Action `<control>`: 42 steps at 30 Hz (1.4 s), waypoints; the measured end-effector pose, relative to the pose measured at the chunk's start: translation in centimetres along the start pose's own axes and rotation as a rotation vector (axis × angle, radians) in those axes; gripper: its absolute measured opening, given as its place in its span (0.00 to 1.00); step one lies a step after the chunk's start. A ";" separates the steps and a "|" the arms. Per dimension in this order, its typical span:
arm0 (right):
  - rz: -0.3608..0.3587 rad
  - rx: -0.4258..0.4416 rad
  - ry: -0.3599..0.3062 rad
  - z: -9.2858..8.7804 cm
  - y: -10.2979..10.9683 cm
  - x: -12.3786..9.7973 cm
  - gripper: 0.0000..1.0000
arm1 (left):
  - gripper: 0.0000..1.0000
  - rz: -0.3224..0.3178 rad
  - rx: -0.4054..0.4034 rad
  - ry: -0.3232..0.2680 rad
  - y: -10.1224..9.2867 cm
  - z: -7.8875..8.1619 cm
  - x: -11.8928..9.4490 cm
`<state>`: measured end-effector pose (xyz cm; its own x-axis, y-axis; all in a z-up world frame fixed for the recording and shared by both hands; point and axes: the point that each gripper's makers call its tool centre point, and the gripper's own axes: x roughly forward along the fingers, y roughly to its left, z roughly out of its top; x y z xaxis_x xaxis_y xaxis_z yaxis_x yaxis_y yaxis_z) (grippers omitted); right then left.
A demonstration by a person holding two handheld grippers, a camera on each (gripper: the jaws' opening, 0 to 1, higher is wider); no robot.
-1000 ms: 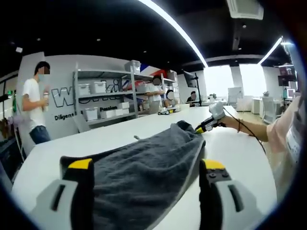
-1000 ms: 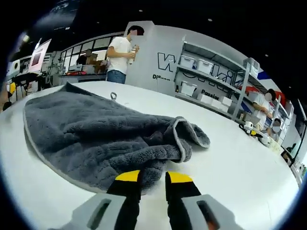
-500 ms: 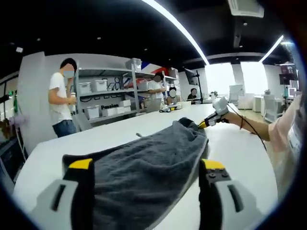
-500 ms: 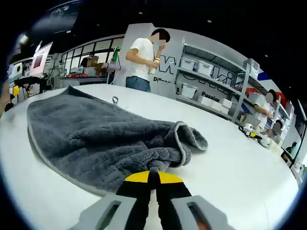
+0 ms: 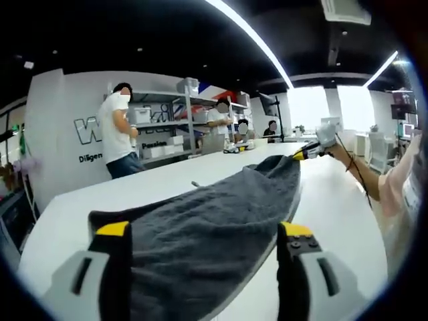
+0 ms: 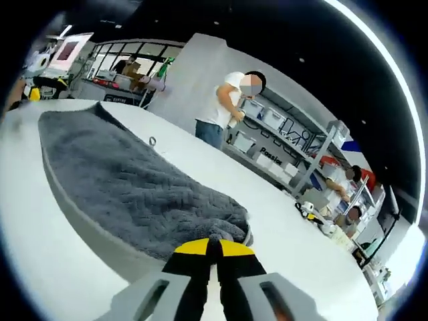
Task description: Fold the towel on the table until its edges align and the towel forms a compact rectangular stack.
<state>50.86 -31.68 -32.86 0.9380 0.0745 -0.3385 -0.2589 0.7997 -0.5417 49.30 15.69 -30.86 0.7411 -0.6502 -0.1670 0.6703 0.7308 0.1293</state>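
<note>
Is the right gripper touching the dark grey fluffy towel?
Touching. In the right gripper view, the right gripper is shut on the towel's bunched edge.

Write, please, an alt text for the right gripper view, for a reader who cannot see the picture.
The right gripper, with yellow-tipped black jaws closed, pinches one end of a dark grey fluffy towel that stretches away across a white table. Behind the table, a person in a white T-shirt stands near metal shelves with storage boxes.

Dark grey towel (pale-edged) on white table.
</note>
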 end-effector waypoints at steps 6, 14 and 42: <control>0.025 -0.059 0.050 -1.2 2.0 -2.4 0.03 | 0.95 -0.005 0.003 0.021 -0.2 -0.5 0.2; 0.046 -0.066 0.149 -5.4 3.9 -1.5 0.03 | 0.95 -0.012 0.005 0.032 -0.5 -0.7 0.2; -0.077 0.113 -0.027 -2.3 -0.6 -3.0 0.33 | 0.94 -0.006 0.002 0.035 0.0 -0.6 -0.1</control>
<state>47.71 -33.81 -33.31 0.9603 0.0249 -0.2778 -0.1598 0.8654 -0.4749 49.20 15.87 -31.44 0.7351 -0.6471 -0.2021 0.6750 0.7262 0.1300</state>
